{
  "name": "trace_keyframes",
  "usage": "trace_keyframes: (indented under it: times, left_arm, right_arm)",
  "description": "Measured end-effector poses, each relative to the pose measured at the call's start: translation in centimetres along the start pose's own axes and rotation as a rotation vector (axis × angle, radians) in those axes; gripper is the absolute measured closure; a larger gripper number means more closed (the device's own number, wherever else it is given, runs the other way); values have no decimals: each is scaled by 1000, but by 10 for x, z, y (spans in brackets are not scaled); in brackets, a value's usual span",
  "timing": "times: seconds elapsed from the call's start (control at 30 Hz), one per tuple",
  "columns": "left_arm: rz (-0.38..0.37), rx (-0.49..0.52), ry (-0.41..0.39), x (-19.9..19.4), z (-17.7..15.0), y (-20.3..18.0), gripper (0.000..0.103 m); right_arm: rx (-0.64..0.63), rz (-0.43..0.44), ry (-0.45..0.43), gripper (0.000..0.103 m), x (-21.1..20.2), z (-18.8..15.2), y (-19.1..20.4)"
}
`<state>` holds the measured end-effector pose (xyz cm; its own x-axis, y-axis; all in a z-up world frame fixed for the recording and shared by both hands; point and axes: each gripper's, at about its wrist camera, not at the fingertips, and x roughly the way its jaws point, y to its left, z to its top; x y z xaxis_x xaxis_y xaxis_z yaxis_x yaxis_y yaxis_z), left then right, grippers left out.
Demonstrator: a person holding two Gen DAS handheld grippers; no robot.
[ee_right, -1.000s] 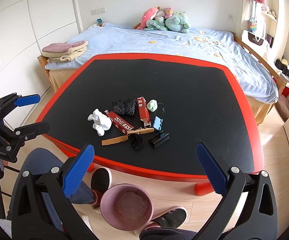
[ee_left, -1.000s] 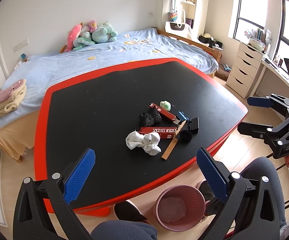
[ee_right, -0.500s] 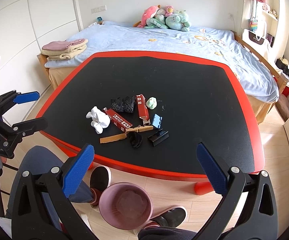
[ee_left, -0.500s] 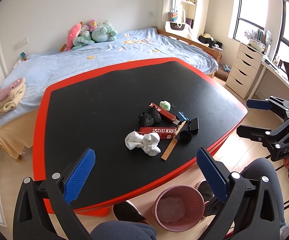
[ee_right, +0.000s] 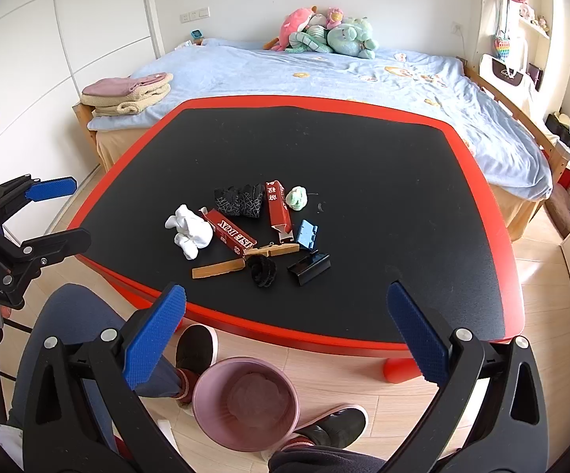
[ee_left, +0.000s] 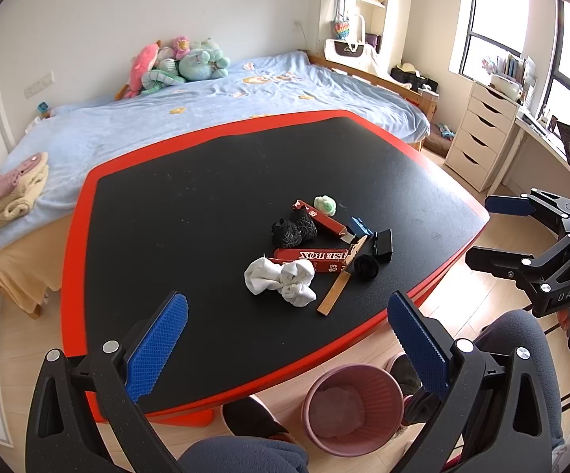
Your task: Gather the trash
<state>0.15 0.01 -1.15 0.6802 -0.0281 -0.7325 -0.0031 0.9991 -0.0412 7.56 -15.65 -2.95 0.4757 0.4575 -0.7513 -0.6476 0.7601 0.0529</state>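
A heap of small items lies on the black, red-rimmed table (ee_left: 190,213): a white crumpled cloth (ee_left: 281,279), two red boxes (ee_left: 311,254), black mesh wads (ee_left: 293,228), a green-white ball (ee_left: 325,205), a wooden stick (ee_left: 335,293), a blue clip (ee_left: 359,227) and a black clip (ee_left: 383,241). A pink bin (ee_left: 351,408) stands on the floor below the table's near edge. My left gripper (ee_left: 285,349) is open and empty, short of the heap. My right gripper (ee_right: 286,341) is open and empty above the bin (ee_right: 245,402), near the table's edge (ee_right: 481,339).
A bed with a blue cover (ee_left: 206,110) and plush toys (ee_left: 178,63) lies behind the table. Folded towels (ee_right: 125,92) sit on its corner. A white drawer unit (ee_left: 481,134) stands at the right. The person's knees and shoes (ee_right: 194,351) flank the bin.
Both grippers have drifted slightly; the views shifted a little. Both stay open and nothing on the table has moved.
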Motion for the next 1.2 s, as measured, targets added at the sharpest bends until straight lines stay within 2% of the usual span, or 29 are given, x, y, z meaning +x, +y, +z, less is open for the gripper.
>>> trace_keyframes:
  times: [0.4, 0.8, 1.1, 1.17, 1.2]
  left_arm:
    - [-16, 7, 36, 22, 0, 2, 6]
    - [-51, 19, 148, 79, 8, 17, 6]
    - [-77, 17, 237, 125, 12, 27, 6]
    - [-85, 20, 247, 131, 12, 28, 6]
    - [-89, 21, 252, 134, 12, 28, 6]
  right_arm:
    - [-28, 9, 26, 3, 16, 3, -17]
    - [-126, 88, 115, 3, 73, 14, -45]
    - [-237, 139, 168, 3, 115, 13, -46]
    - [-256, 146, 177, 5, 122, 12, -46]
    - [-262, 151, 184, 10, 125, 12, -47]
